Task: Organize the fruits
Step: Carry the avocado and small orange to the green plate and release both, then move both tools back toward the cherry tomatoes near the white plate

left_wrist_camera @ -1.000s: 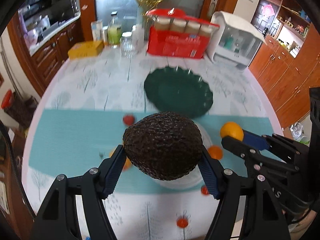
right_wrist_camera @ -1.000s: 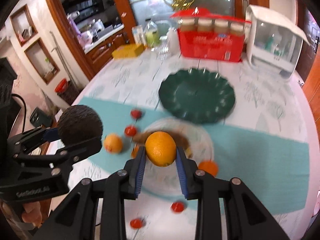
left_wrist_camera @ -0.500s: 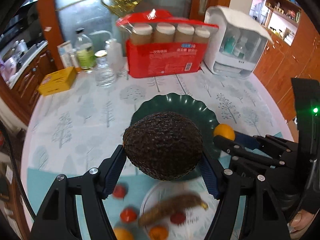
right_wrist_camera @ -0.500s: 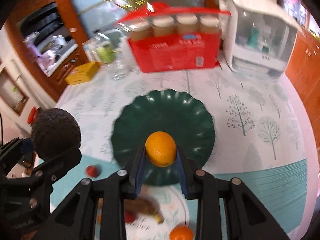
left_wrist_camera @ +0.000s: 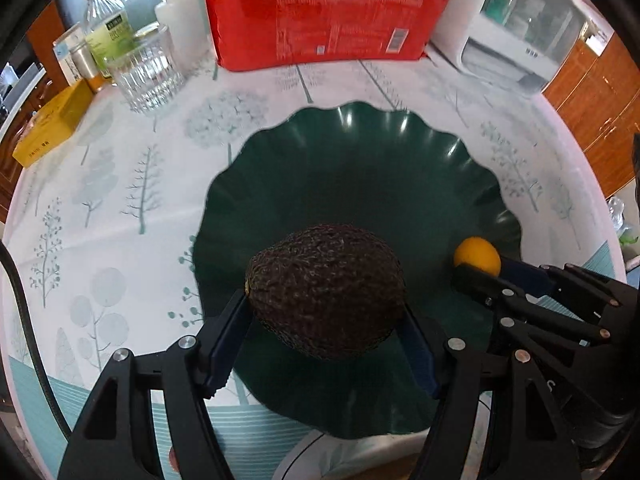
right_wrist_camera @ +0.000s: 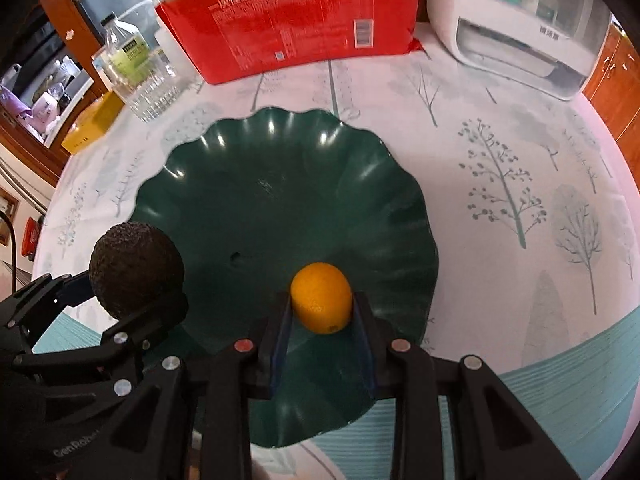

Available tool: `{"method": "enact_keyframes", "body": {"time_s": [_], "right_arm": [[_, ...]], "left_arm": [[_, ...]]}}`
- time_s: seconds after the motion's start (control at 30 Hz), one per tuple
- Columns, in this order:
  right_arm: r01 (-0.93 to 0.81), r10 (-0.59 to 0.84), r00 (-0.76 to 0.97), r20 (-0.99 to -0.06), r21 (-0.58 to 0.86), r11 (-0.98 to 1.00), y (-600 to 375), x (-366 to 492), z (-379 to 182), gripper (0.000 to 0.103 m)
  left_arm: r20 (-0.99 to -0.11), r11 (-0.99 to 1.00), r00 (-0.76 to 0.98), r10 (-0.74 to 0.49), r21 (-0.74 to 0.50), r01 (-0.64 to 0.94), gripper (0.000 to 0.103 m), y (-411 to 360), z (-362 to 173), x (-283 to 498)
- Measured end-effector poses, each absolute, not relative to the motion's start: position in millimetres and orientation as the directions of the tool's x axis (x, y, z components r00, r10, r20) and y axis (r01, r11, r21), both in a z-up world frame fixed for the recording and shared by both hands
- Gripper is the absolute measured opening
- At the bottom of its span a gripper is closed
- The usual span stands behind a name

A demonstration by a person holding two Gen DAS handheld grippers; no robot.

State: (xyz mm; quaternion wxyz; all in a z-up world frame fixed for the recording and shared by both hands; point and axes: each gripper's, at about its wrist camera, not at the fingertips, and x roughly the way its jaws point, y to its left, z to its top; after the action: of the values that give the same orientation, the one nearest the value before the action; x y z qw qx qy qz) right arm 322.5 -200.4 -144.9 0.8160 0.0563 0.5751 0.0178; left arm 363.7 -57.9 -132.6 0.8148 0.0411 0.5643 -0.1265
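Avocado, dark and pebbled, sits clamped between the blue pads of the left tool, over the 6 o'clock part of the scalloped green plate. At the plate's 4 o'clock the right tool grips a small orange above the plate's near rim. Behind the plate on the tree-print worktop, a red package stands at 12 o'clock and a ribbed glass at 10 o'clock.
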Motion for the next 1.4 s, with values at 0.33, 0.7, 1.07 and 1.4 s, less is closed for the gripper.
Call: {"method": "enact_keyframes", "body": {"time_s": [0.33, 0.7, 1.07, 1.4], "right_arm": [[0.027, 0.084, 0.332, -0.939, 0.099, 0.995, -205, 326, -144, 0.04], [0.038, 0.141, 0.367, -0.919, 0.166, 0.985, -206, 310, -113, 0.05], [-0.015, 0.164, 0.503, -0.848, 0.181, 0.983, -194, 248, -50, 0.05], [-0.027, 0.168, 0.603, -0.78, 0.191, 0.981, -205, 182, 9, 0.056]], "left_arm": [[-0.921, 0.964, 0.381, -0.08, 0.025, 0.263, 0.081, -63, -126, 359], [-0.891, 0.964, 0.415, -0.183, -0.079, 0.255, 0.084, -44, -86, 345], [-0.854, 0.955, 0.502, -0.134, 0.024, 0.295, 0.084, -24, -18, 298], [-0.83, 0.94, 0.528, -0.178, 0.016, 0.34, 0.084, -36, 32, 218]]}}
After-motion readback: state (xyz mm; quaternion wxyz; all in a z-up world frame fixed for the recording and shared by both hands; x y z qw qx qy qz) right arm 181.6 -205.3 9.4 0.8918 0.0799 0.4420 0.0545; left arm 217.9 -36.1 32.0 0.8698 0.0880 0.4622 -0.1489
